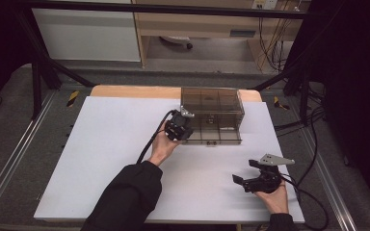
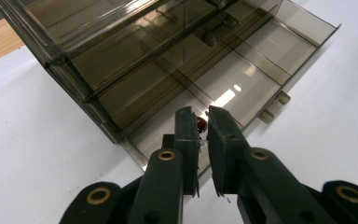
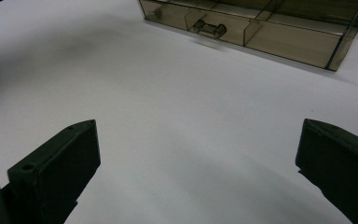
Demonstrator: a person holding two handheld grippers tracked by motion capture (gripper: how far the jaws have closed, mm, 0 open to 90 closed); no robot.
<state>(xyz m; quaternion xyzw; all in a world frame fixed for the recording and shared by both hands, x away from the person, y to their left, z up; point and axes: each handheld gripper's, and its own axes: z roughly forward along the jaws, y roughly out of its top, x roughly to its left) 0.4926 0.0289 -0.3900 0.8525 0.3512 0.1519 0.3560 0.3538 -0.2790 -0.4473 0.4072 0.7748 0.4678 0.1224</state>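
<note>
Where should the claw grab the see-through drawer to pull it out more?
Probably the small handle on the middle of the drawer front. It sticks out toward the person, so the open right claw could come in from the front, one jaw on each side of it.

Glossy smoky clear plastic box [image 1: 212, 115] on a matt white table [image 1: 101, 159].
Matt black plastic gripper [image 2: 202, 122] pieces with brass-coloured metal rivets.
</note>
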